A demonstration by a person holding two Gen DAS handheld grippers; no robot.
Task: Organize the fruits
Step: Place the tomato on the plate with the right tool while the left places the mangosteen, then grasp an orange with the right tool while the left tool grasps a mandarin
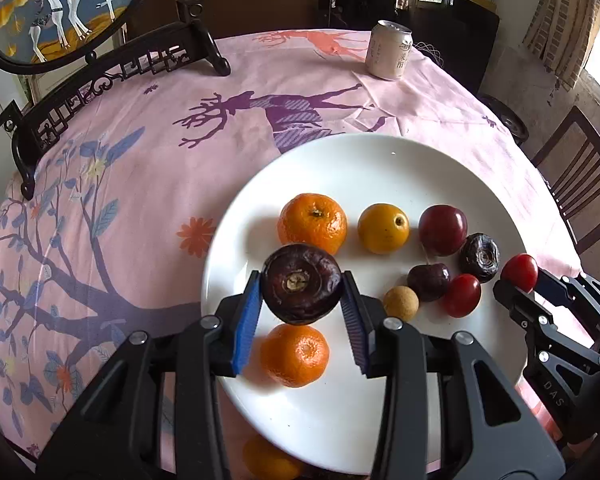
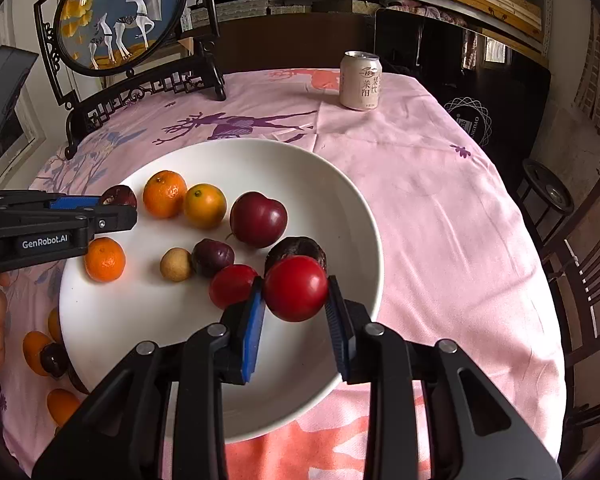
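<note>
Left tongs [image 1: 301,308] pinch passionfruit [image 1: 301,284]; right tongs [image 2: 296,310] tomato [image 2: 296,288].

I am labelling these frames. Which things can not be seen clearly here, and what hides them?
- Fruits left of the white plate, right wrist view: partly behind its rim; kinds unclear.
- Can text: too small.
- Orange fruit, left wrist view: cut by the left gripper body and the edge.
</note>
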